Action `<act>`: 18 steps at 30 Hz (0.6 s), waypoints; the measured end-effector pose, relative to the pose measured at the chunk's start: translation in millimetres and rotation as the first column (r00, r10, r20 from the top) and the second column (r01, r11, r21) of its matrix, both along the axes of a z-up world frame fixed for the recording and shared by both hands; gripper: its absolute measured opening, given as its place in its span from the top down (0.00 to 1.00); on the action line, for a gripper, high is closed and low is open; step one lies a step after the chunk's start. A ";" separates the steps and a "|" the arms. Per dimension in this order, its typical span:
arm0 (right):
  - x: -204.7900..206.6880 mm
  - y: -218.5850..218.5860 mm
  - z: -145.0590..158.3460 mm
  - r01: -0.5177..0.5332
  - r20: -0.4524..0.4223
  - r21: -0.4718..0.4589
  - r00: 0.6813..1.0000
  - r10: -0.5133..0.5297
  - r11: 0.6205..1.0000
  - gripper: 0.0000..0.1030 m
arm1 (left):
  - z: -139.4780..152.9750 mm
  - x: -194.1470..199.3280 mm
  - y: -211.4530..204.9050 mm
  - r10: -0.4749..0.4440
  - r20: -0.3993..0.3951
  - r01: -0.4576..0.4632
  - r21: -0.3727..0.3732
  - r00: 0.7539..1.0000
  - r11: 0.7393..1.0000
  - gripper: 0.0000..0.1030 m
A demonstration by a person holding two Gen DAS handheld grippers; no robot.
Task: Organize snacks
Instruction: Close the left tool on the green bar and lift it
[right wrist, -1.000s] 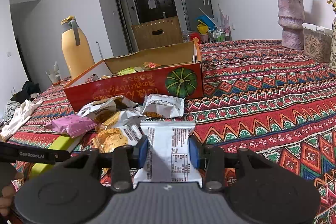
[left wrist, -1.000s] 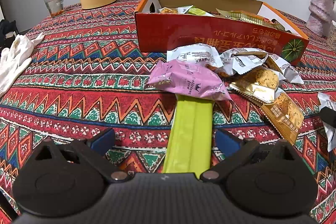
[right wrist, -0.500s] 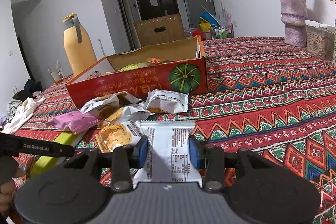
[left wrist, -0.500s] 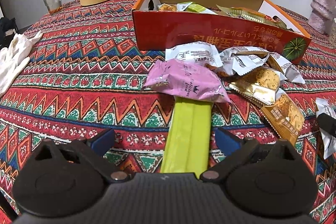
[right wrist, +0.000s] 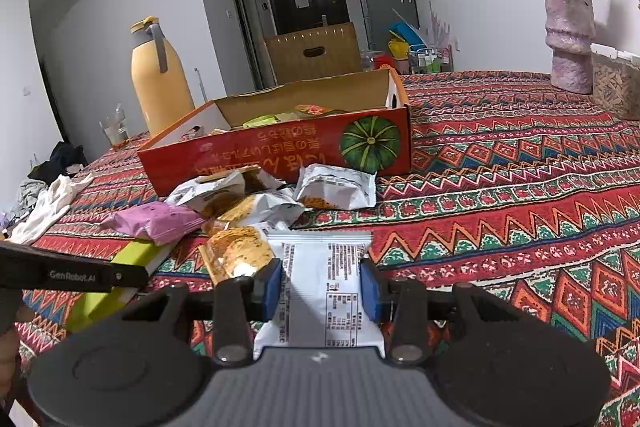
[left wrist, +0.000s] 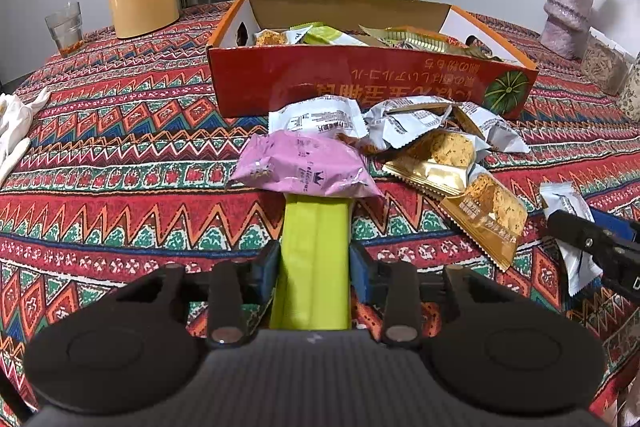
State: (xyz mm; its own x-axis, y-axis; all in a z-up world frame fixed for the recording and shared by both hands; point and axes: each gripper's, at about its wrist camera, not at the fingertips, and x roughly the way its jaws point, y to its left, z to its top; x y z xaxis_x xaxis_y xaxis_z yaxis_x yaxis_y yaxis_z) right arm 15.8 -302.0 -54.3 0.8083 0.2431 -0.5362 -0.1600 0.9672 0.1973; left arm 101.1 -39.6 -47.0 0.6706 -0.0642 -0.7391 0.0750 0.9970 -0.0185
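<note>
Left wrist view: the left gripper (left wrist: 314, 269) is closing its jaws on the green packet (left wrist: 314, 251), pads at its sides.
Green packet: lying on the tablecloth (left wrist: 120, 163) toward its near edge, far end tucked under the pink packet (left wrist: 306, 169).
Right gripper (right wrist: 322, 291): gripping the white packet (right wrist: 324, 283) between narrowly parted pads.
Box (left wrist: 360, 83): sitting beyond the loose snacks, holding packets.
</note>
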 end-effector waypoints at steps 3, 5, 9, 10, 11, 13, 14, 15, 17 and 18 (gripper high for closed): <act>-3.1 2.6 1.9 -0.003 0.004 -0.006 1.000 0.003 1.000 0.62 | 2.6 -3.7 1.8 -0.001 0.015 0.001 -0.002 1.000 1.000 0.66; -4.9 4.5 3.5 -0.004 0.007 -0.010 1.000 0.005 1.000 0.62 | 4.2 -6.8 2.8 -0.006 0.026 0.006 -0.006 1.000 1.000 0.67; -8.4 7.2 7.0 -0.007 0.015 -0.018 1.000 0.007 1.000 0.62 | 12.9 -15.3 6.3 -0.005 0.065 0.006 -0.014 0.998 1.000 0.67; -9.3 8.3 7.9 -0.008 0.018 -0.021 1.000 0.008 1.000 0.62 | 16.6 -18.3 7.8 -0.004 0.081 0.005 -0.018 0.997 1.000 0.67; -10.1 9.3 9.0 -0.008 0.021 -0.023 1.000 0.009 1.000 0.62 | 20.3 -21.0 9.2 -0.004 0.095 0.006 -0.022 0.995 1.000 0.67; -12.6 11.3 12.3 -0.009 0.029 -0.029 1.000 0.009 1.000 0.62 | 27.0 -24.9 10.7 0.000 0.119 0.004 -0.026 0.993 1.000 0.67; -13.5 12.3 14.1 -0.008 0.034 -0.032 0.999 0.009 0.999 0.62 | 31.5 -28.0 12.3 -0.001 0.135 0.005 -0.033 0.991 0.999 0.67; -14.3 13.3 16.1 -0.008 0.040 -0.035 0.999 0.009 0.999 0.62 | 35.5 -29.6 14.1 -0.002 0.146 0.008 -0.042 0.989 0.999 0.67; -16.6 15.1 20.5 -0.007 0.053 -0.039 0.999 0.009 0.999 0.61 | 44.2 -34.1 16.6 -0.008 0.175 0.018 -0.055 0.984 0.998 0.85; -17.5 15.8 22.4 -0.006 0.059 -0.040 0.998 0.009 0.999 0.61 | 48.4 -35.9 17.3 -0.013 0.184 0.024 -0.061 0.983 0.998 0.91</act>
